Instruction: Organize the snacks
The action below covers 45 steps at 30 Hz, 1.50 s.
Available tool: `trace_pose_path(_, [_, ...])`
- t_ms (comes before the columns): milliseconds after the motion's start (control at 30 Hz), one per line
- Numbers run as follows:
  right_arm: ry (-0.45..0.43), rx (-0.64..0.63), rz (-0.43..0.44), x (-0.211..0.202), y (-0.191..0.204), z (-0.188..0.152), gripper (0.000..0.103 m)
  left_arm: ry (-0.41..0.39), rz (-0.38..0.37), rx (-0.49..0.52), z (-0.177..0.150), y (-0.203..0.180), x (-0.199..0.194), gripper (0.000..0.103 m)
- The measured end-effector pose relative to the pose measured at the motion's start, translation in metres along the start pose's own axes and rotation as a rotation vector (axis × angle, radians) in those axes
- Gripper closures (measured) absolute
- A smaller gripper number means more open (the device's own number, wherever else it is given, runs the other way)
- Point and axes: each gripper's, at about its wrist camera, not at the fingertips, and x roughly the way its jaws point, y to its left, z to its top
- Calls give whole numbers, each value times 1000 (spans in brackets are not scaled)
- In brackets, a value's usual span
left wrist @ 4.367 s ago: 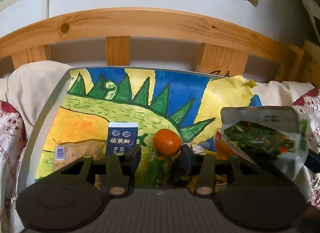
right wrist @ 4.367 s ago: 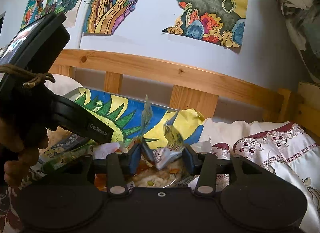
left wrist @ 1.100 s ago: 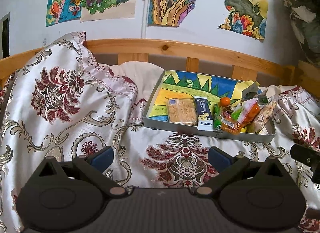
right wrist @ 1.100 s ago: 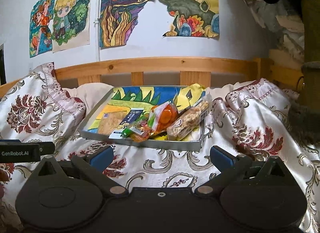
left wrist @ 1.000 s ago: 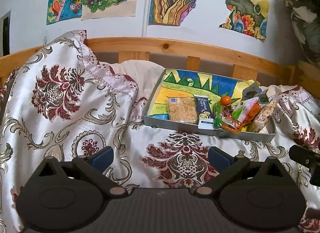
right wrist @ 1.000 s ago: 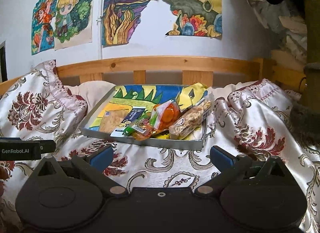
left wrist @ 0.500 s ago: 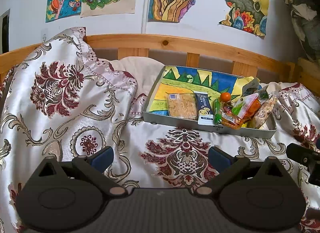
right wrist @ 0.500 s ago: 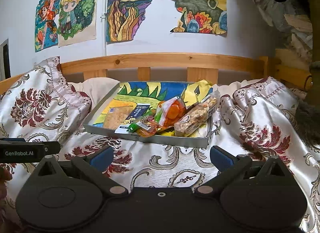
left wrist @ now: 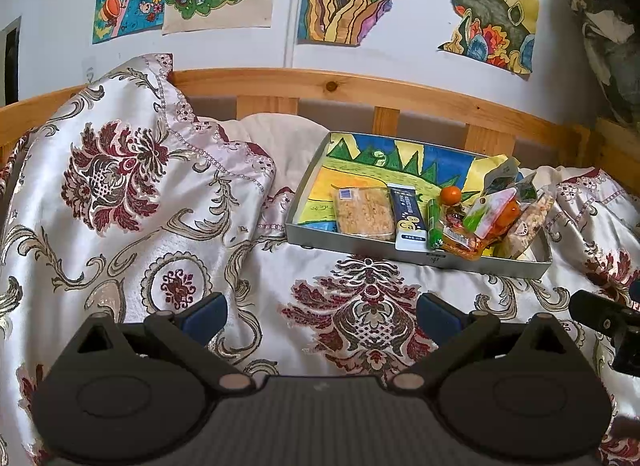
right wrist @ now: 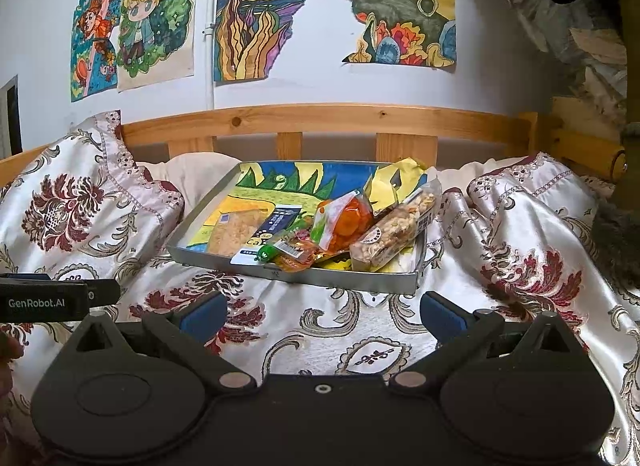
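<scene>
A grey metal tray (left wrist: 360, 244) (right wrist: 340, 274) lined with a dinosaur drawing rests on the bedspread. In it lie a rice-crisp pack (left wrist: 363, 214) (right wrist: 236, 234), a dark blue bar (left wrist: 407, 215) (right wrist: 272, 231), a green stick (left wrist: 434, 223), a small orange fruit (left wrist: 450, 194), an orange snack bag (left wrist: 494, 217) (right wrist: 346, 221) and a nut pack (left wrist: 528, 225) (right wrist: 394, 231). My left gripper (left wrist: 320, 314) is open and empty, well short of the tray. My right gripper (right wrist: 322, 314) is open and empty, also short of the tray.
A floral satin bedspread (left wrist: 132, 201) (right wrist: 532, 250) is bunched high at the left and right of the tray. A wooden bed rail (left wrist: 360, 87) (right wrist: 320, 117) and a wall with drawings stand behind. The other gripper's body (right wrist: 52, 300) shows at the left edge.
Both grippers let go of the snacks and pulled far back from the tray, now open. Over the last second they drifted only slightly; the tray's contents stay put.
</scene>
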Motion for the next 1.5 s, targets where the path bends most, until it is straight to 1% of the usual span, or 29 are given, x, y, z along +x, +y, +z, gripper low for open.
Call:
trace_pose_path(667, [6,-3,2,1,2,-3,1,6,-1,-8,-1,0,-1,1])
trace_pose_path(900, [9,-6,4,2,3,-4,1,4,-7,2,-2,-1,-1,1])
trace_pose_path(1000, [9,-7,4,2,3,-4,1,15,-13,10,-2,-2,-1,1])
trace_pose_path(1167, [7,-13,-2,2,4,-5,1,24,22,14,-1,-2,-1,1])
trace_pose_path(1500, [15,-12,-1,2,3,-4,1,29,25,15,-2,0,-1,1])
